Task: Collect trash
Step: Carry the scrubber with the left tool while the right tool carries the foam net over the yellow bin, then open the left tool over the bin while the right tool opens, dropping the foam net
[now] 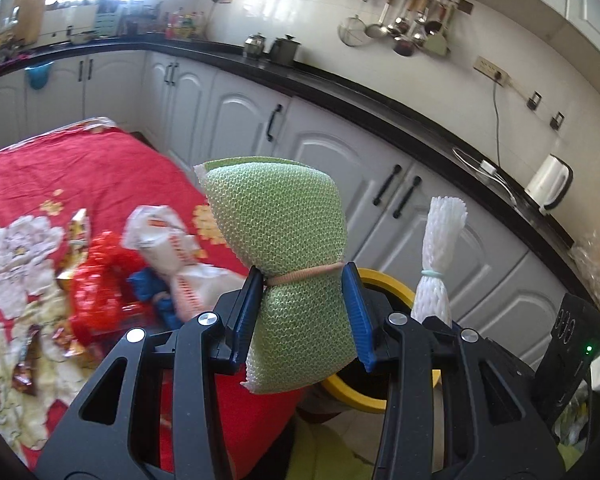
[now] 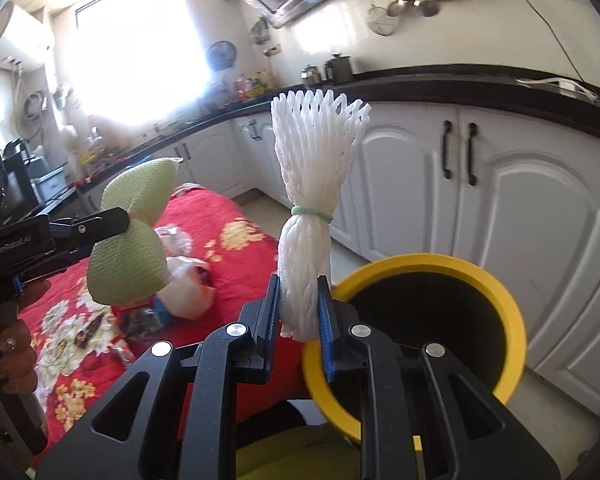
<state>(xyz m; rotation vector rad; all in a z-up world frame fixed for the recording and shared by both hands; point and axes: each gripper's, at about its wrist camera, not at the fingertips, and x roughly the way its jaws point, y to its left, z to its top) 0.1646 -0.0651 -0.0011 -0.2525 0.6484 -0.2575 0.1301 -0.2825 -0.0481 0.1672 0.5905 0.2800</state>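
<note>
Two foam-net bundles were in hand at inspection: the left tool [image 1: 304,312] was clamped on a green net bundle [image 1: 284,236] at its banded waist, and the right tool [image 2: 298,320] gripped a white net bundle [image 2: 306,248] below its green band. Both were held upright beside the yellow-rimmed bin [image 2: 504,292], the white one nearest its rim. The step appeared to be carriage to the bin; the next move would call for bringing each bundle over the opening before release. More trash [image 1: 100,280] lay on the red floral-covered counter [image 1: 80,172]. The room was a kitchen with white cabinets [image 1: 340,160] and a bright window.
</note>
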